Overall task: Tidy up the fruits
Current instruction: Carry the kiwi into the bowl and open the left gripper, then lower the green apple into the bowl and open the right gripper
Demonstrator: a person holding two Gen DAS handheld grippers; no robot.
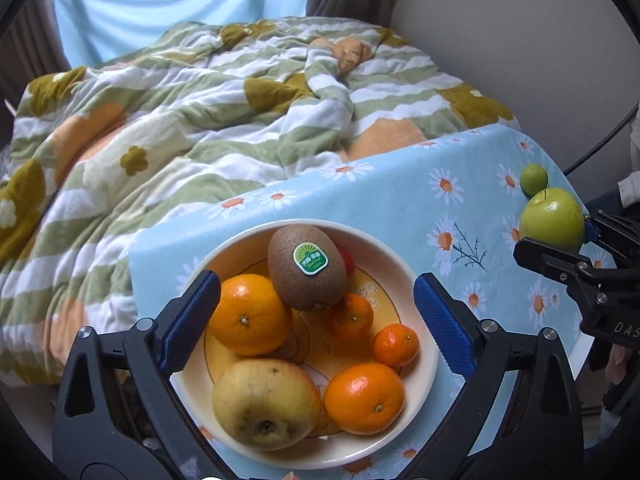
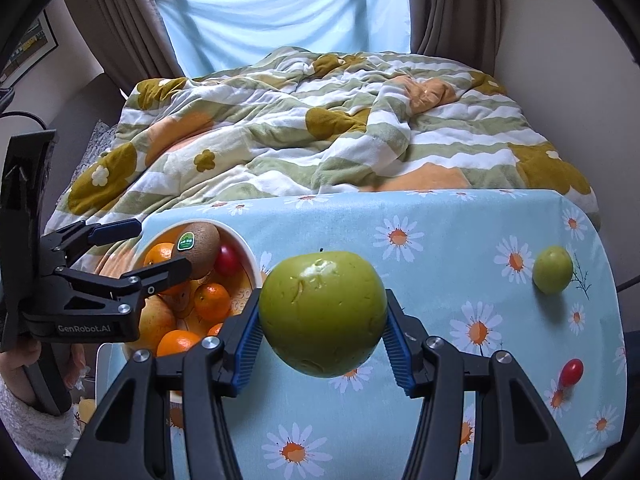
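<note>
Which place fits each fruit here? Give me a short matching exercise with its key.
Fruits:
1. kiwi
2. big green apple
3. small green fruit
4. cherry tomato

Places:
A. held in the right tongs
B. on the tablecloth, far right side
C. on top of the oranges in the bowl
D. on the tablecloth, near right edge

Pairs: 1-C, 2-A, 3-B, 4-D

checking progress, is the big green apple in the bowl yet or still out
Out. The big green apple is clamped between the right gripper jaws above the daisy-print tablecloth, beside the round cream bowl of fruit.
</note>
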